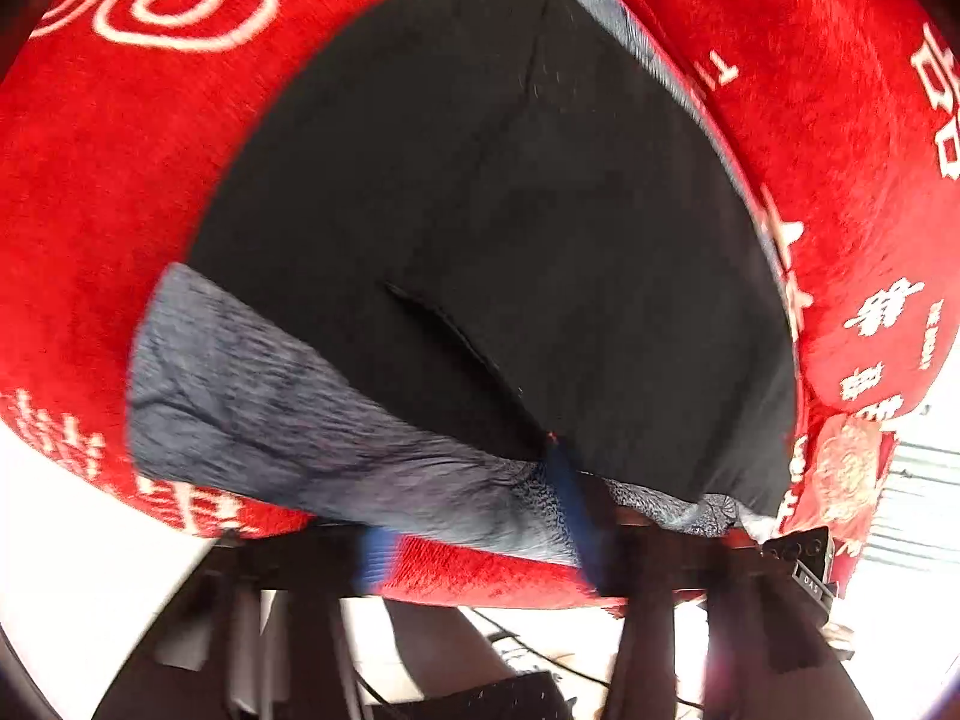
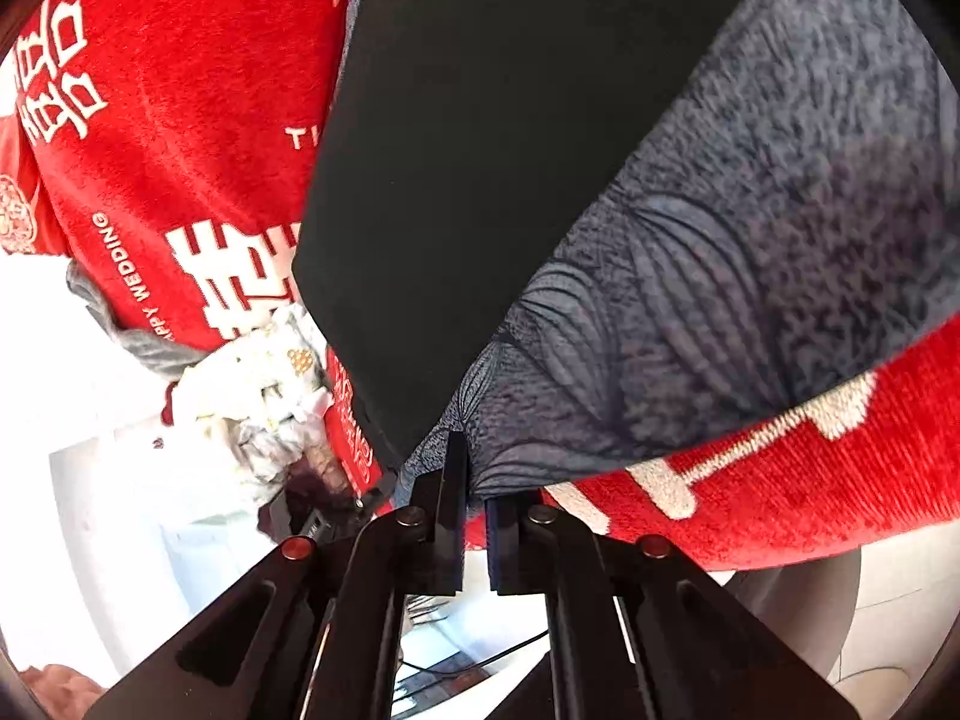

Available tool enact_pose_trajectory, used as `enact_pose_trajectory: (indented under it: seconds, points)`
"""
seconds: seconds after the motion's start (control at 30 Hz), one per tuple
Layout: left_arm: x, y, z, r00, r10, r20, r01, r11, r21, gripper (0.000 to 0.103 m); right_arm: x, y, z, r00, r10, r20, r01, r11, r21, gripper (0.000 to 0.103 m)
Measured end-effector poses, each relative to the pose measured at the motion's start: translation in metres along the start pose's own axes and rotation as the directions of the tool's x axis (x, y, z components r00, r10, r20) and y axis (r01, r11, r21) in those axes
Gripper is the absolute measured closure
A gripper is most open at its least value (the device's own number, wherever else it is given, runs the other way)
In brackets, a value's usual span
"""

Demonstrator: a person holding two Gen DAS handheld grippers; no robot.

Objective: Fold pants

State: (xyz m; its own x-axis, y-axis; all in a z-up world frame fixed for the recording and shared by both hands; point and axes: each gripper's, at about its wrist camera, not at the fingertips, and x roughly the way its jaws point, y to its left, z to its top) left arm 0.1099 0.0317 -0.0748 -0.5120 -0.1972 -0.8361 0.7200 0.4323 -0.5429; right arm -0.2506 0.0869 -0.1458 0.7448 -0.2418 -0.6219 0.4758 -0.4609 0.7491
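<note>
Black pants (image 1: 510,228) with a grey fleece lining (image 1: 288,420) lie on a red printed cloth (image 1: 120,192). In the left wrist view my left gripper (image 1: 564,480) is blurred; its blue fingers meet at the pants' near edge, pinching the fabric. In the right wrist view the pants (image 2: 480,150) show their grey lining (image 2: 750,252) turned out. My right gripper (image 2: 474,468) is shut on the lining's edge at the near corner.
The red cloth (image 2: 180,120) has white characters and covers a table whose near edge runs just past both grippers. A crumpled white wrapper (image 2: 270,396) and a grey rag (image 2: 138,342) lie at the cloth's left edge. A dark phone-like device (image 1: 804,552) sits at the right.
</note>
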Motion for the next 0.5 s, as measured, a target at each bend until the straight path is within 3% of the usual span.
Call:
enact_pose_trajectory:
  seconds: [0.07,0.23,0.33,0.37,0.43,0.5]
  points:
    - [-0.01,-0.011,0.004,1.0,-0.025,0.013,0.025,1.0,0.003,0.073,-0.007,0.027,0.001,1.0,-0.025,0.011,0.026,0.997,-0.075,0.097]
    - [-0.043,-0.075,0.031,0.992,-0.034,0.118,0.019,0.992,0.122,0.073,-0.022,0.102,0.032,0.998,-0.052,0.025,0.056,0.968,-0.245,0.097]
    - [-0.057,-0.112,0.064,0.971,-0.056,0.231,0.015,0.984,0.176,0.072,-0.023,0.146,0.069,0.998,-0.047,0.029,0.054,0.944,-0.324,0.097]
    - [-0.056,-0.127,0.083,0.962,-0.05,0.269,-0.002,0.982,0.19,0.069,-0.019,0.158,0.083,0.999,-0.046,0.023,0.051,0.94,-0.337,0.097]
    - [-0.052,-0.143,0.114,0.937,0.02,0.35,-0.087,0.98,0.177,0.035,-0.009,0.175,0.114,0.998,-0.055,0.01,0.055,0.933,-0.356,0.097]
    - [-0.044,-0.152,0.148,0.902,0.084,0.424,-0.161,0.976,0.149,0.028,0.007,0.192,0.146,0.996,-0.093,-0.006,0.084,0.922,-0.378,0.097]
